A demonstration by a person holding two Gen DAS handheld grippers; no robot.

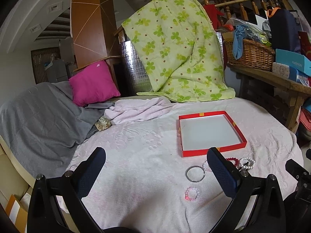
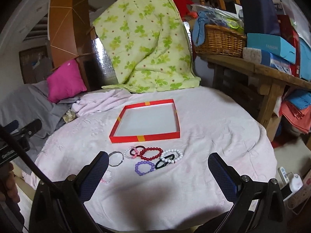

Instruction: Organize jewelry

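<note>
Plainly, everything turns on where the loose bracelets lie against the red tray [image 2: 144, 136], which sits empty on the pink blanket [image 2: 204, 128] with its white floor bare. All the jewelry lies in a loose row just in front of the tray's near wall, none of it inside.

From the right hand-held gripper [image 2: 158, 171], fingers spread wide with nothing between them, the row lies straight ahead and close. The purple bead bracelet [image 2: 144, 167] is nearest, almost centred between the fingers, with the black hair clip [image 2: 161, 163] just beside it and overlapping the white bead bracelet [image 2: 172, 156]. Beyond them lies the dark red bead bracelet [image 2: 151, 153], touching the pink bracelet [image 2: 130, 152], and the silver bangle [image 2: 115, 158] lies at the left end, beside the gripper's left finger.

The left hand-held gripper [image 1: 156, 167], likewise wide apart and holding nothing, sits left of the row; the silver bangle [image 1: 195, 173] and a small pink bead ring [image 1: 192, 193] lie toward its right finger, the rest largely hidden behind that finger.

The row's long axis runs parallel to the tray's near wall. The bracelets lie flat as rings, so they point no particular way; only the clip has a long axis, slanting toward the tray's right corner. The right hand looks better placed for the purple bracelet, and the carry is short, straight over the near wall.
</note>
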